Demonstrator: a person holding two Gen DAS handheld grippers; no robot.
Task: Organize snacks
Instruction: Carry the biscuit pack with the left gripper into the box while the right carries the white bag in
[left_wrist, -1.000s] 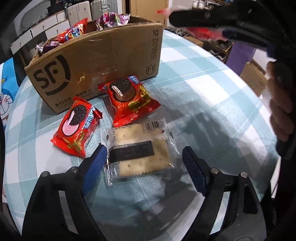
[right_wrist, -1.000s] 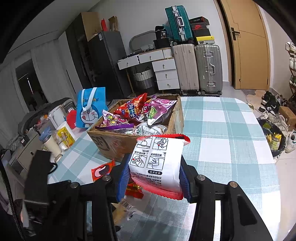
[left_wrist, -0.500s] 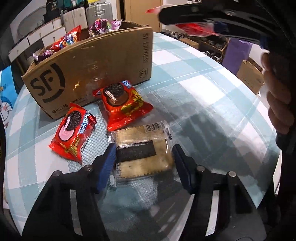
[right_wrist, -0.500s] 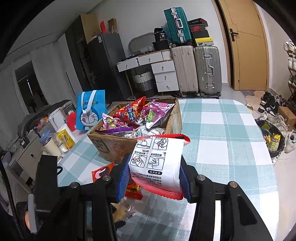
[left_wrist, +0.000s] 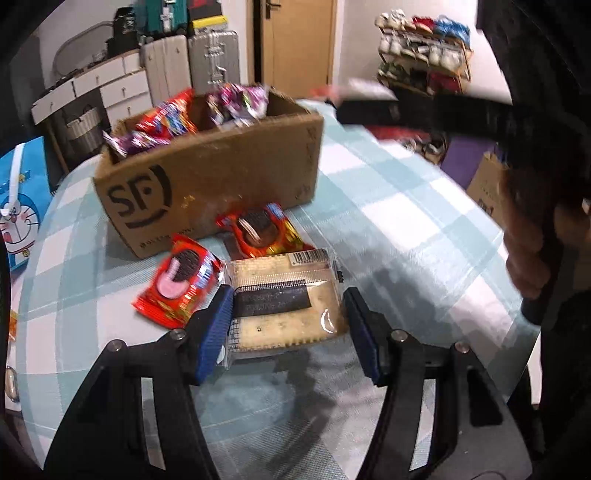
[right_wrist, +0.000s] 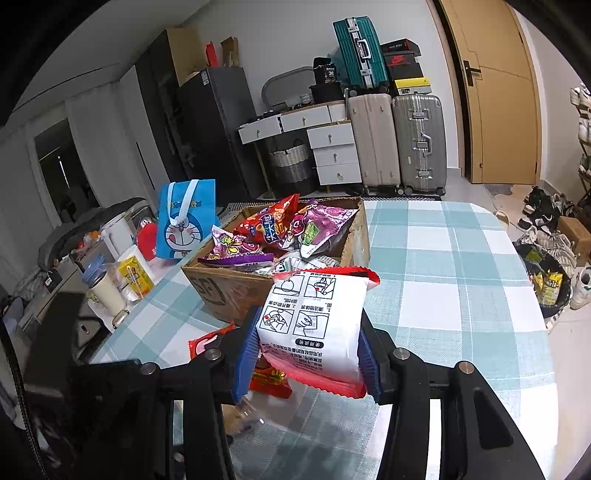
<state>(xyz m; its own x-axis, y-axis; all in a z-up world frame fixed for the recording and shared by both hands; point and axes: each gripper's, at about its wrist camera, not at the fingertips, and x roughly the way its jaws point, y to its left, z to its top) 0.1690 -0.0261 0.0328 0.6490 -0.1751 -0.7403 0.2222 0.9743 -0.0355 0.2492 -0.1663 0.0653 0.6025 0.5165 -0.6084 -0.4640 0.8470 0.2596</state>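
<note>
My left gripper (left_wrist: 286, 325) is shut on a clear-wrapped cracker packet (left_wrist: 284, 299) with a black label, lifted slightly off the checked table (left_wrist: 388, 229). Two red Oreo packets (left_wrist: 179, 286) (left_wrist: 264, 230) lie just beyond it, in front of the cardboard SF box (left_wrist: 207, 184) filled with snack bags. My right gripper (right_wrist: 308, 347) is shut on a white and red snack packet (right_wrist: 312, 328), held above the table just short of the box (right_wrist: 221, 291). The right gripper also shows in the left wrist view (left_wrist: 424, 110), blurred, above the box's right end.
A blue Doraemon bag (right_wrist: 184, 218), a cup (right_wrist: 107, 295) and a yellow carton (right_wrist: 135, 275) stand on the table to the left of the box. Suitcases (right_wrist: 395, 136) and drawers stand behind. The table's right edge (right_wrist: 532, 295) borders shoes on the floor.
My left gripper has closed onto the cracker packet and raised it a little. My right gripper, holding its packet, has moved slightly closer to the box.
</note>
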